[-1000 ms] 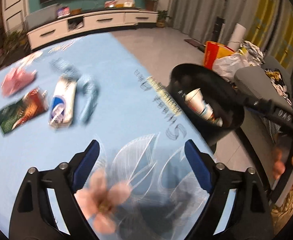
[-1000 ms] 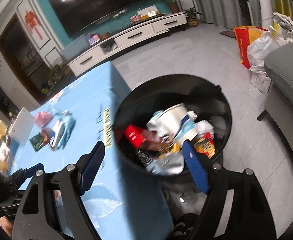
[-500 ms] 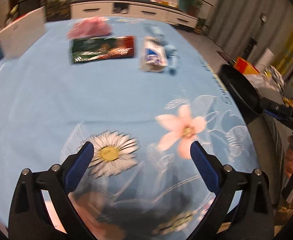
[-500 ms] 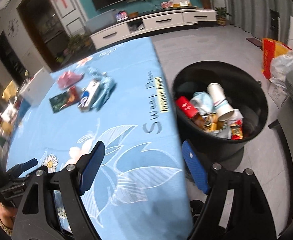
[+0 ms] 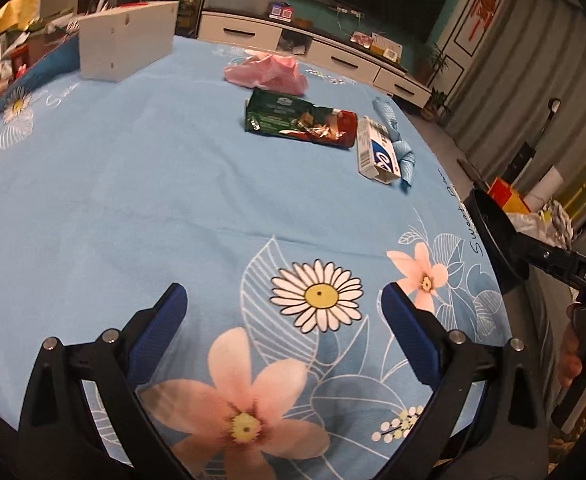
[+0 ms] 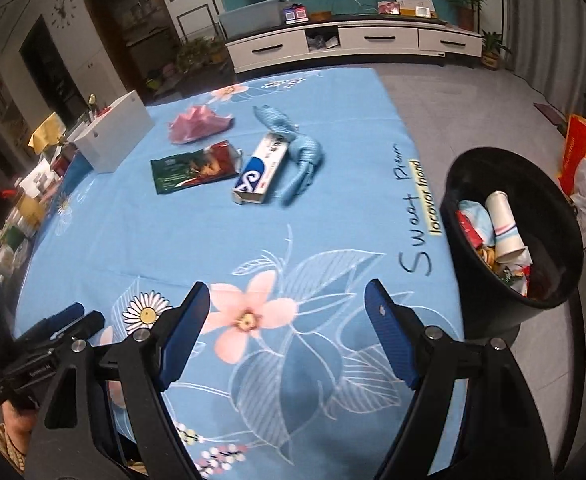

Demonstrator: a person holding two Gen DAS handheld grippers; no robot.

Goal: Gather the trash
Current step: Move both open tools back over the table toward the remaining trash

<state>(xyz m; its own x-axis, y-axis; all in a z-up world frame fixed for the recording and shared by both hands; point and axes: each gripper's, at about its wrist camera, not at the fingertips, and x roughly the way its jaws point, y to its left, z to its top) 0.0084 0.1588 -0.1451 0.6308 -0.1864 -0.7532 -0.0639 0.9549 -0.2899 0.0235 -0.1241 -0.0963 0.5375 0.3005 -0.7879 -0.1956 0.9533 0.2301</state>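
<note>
- My left gripper [image 5: 283, 304] sits low in its frame with the jaws spread wide, nothing between them; below it lies the blue floral tablecloth [image 5: 133, 200].
- My right gripper [image 6: 287, 306] is likewise wide apart and empty, at the bottom of its frame over the same cloth.
- Trash on the table, right wrist view, upper centre: a pink crumpled bag [image 6: 199, 124], a green and red snack wrapper [image 6: 195, 170], a white and blue toothpaste box [image 6: 261, 170] and a blue crumpled cloth-like item [image 6: 297, 148] touching the box's right side.
- In the left wrist view these items lie in the upper centre to upper right, well apart from my gripper.
- A black trash bin [image 6: 533, 184] stands at the right of the right wrist frame, beside the table edge, holding a paper cup [image 6: 503, 226] and mixed wrappers.
- A white box [image 5: 127, 46] stands on the table at upper left in the left view.
</note>
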